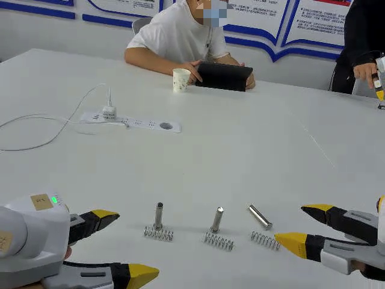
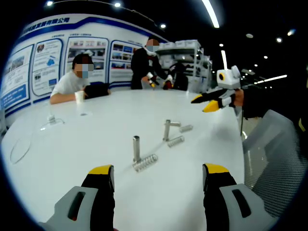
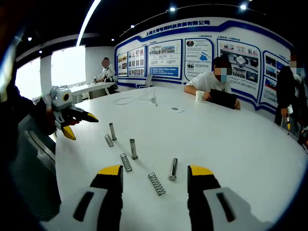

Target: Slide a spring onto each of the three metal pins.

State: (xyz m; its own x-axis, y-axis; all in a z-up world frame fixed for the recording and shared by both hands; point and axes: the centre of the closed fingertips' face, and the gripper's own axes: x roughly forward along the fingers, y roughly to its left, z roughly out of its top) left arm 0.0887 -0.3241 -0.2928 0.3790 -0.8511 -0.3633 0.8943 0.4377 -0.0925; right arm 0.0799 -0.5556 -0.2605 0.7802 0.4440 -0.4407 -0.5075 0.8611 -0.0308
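Observation:
Three metal pins stand in a row on the white table (image 1: 252,156). The left pin (image 1: 158,215) and the middle pin (image 1: 217,219) are upright; the right pin (image 1: 260,217) lies on its side. A loose spring lies flat in front of each: left spring (image 1: 158,233), middle spring (image 1: 218,241), right spring (image 1: 265,241). My left gripper (image 1: 126,244) is open at the near left, apart from the left spring. On the near right my right gripper (image 1: 298,226) is open, just right of the right spring. The lying pin (image 3: 173,169) and its spring (image 3: 156,183) sit between that gripper's jaws' line of sight.
A white power strip (image 1: 135,123) with a cable lies mid-left on the table. A paper cup (image 1: 180,79) and a black tablet (image 1: 224,76) sit at the far edge before a seated person. Another person stands at the far right (image 1: 364,48).

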